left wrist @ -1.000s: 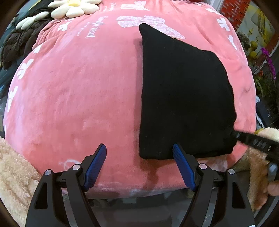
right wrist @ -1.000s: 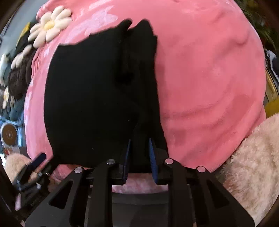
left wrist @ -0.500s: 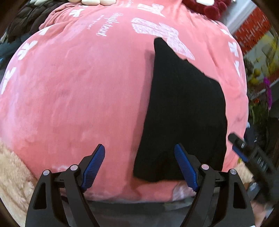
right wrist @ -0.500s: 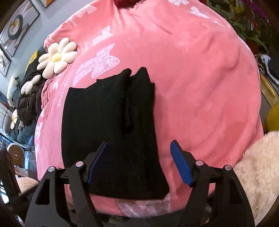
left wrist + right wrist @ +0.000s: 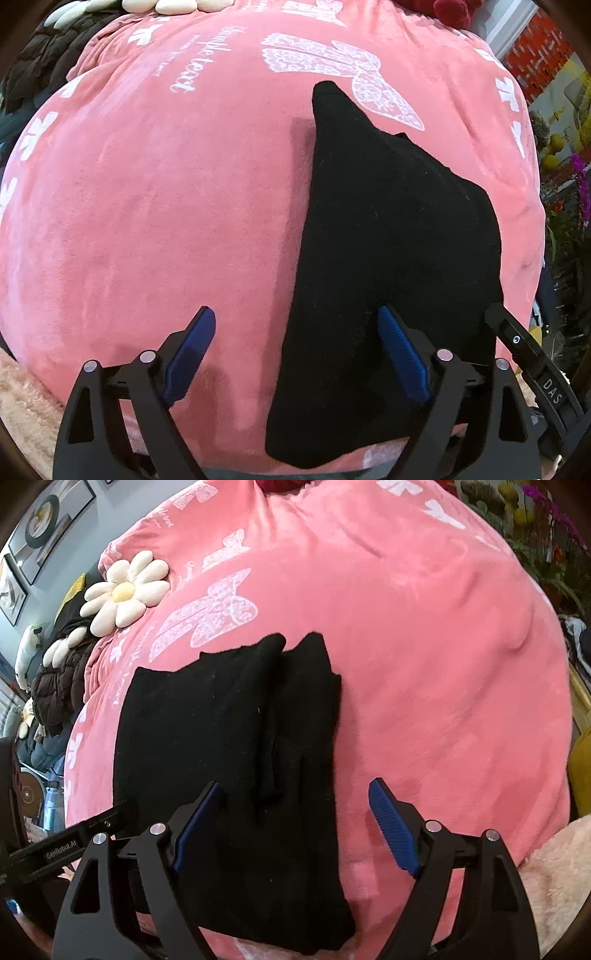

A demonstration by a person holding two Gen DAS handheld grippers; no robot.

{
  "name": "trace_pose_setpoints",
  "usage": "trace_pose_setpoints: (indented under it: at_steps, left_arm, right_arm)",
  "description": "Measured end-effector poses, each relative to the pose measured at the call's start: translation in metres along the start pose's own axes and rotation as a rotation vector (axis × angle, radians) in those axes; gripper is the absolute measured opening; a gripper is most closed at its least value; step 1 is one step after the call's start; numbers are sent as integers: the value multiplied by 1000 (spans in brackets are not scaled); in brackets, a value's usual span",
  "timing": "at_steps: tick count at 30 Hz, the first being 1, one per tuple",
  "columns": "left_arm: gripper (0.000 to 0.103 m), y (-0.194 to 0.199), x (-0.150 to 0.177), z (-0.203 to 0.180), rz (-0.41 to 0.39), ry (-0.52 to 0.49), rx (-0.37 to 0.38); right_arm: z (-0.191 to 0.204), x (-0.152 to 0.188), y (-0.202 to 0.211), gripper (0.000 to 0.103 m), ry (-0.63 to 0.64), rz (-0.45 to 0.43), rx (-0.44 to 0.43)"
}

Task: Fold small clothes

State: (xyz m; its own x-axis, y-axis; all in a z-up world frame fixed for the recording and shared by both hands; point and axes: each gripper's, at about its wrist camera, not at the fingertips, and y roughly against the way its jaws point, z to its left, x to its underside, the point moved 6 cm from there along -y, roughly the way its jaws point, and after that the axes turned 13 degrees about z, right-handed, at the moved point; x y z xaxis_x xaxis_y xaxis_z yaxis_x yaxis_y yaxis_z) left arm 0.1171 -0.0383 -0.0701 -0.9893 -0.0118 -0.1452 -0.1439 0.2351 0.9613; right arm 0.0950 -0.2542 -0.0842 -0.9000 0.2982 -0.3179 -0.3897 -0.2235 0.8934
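A small black garment (image 5: 391, 258) lies folded on a pink blanket (image 5: 166, 206); in the right wrist view (image 5: 229, 757) its folded layers show a ridge down the middle. My left gripper (image 5: 297, 354) is open, its jaws straddling the garment's near left edge just above it. My right gripper (image 5: 295, 827) is open over the garment's near right part, holding nothing. The tip of the right gripper (image 5: 532, 369) shows at the left wrist view's right edge, and the left gripper (image 5: 70, 845) shows at the right wrist view's left edge.
A daisy-shaped cushion (image 5: 123, 592) and a dark padded jacket (image 5: 55, 683) lie at the blanket's far left. A beige fluffy throw (image 5: 554, 878) lies at the near right. Plants and flowers (image 5: 576, 192) stand beyond the right side.
My right gripper let go of the garment's near edge, opened wide and pulled back. My left gripper moved right and closer to the garment's near left edge.
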Motion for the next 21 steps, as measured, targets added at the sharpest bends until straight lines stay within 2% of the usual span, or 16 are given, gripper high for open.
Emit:
trace_pose_setpoints:
  at_steps: [6,10,12,15,21]
  left_arm:
    - [89,-10,-4,-1,26,16,48]
    - [88,-3,-6,-10,-8,10,105]
    - [88,-8,-6,-17,10,-5,125]
    - [88,-19,-7,-25,41,-25,114]
    - [89,-23,-9,-27,37,-41,110]
  right_arm:
    - [-1,0,-12,79,-22,24,-14]
    - [-5,1,-15,79,-43,35,-42]
    - [-6,1,-16,79,-49,41,-53]
    - [-8,1,-18,79,-65,50,-72]
    - [-9,1,-22,80,-86,62,-106]
